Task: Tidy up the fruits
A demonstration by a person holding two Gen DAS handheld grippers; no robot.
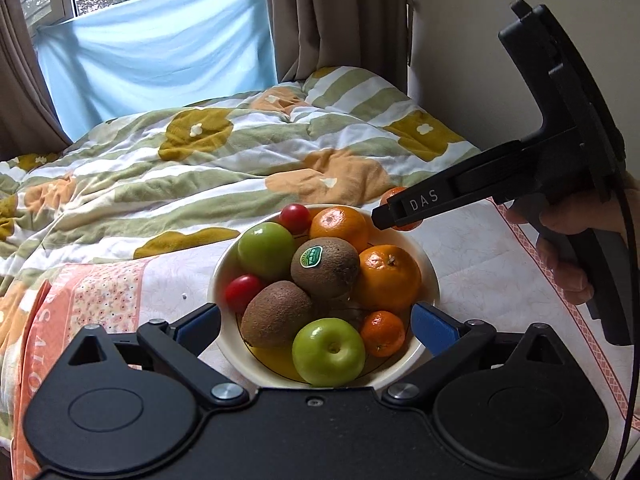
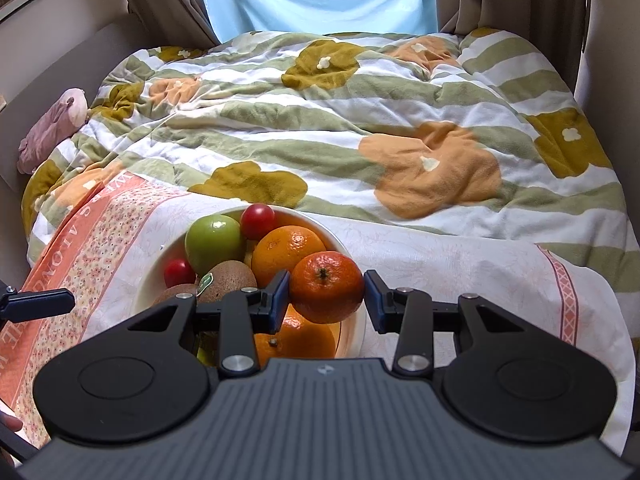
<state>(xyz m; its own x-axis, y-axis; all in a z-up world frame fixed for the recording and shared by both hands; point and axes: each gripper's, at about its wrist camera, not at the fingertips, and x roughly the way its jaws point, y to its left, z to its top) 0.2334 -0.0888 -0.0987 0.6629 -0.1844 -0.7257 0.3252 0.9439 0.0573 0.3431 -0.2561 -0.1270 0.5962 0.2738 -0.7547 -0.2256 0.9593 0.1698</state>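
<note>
Right wrist view shows my right gripper (image 2: 325, 295) clamped on a mandarin (image 2: 326, 286), carried above the near right rim of the bowl (image 2: 352, 256). Open cloth (image 2: 460, 276) lies to the right of it, so I judge the next move goes that way. My left gripper (image 1: 316, 322) stands fully spread and empty over the bowl's near edge, a green apple (image 1: 328, 352) directly between and ahead of its fingers, nearer this hand than the right.

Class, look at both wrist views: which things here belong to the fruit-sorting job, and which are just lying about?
Belong to the job:
white bowl
mandarin clamped in right gripper
green apples
kiwis
oranges
cherry tomatoes
left gripper, open

Just lying about:
floral quilt
blue sheet
pink soft toy
</note>
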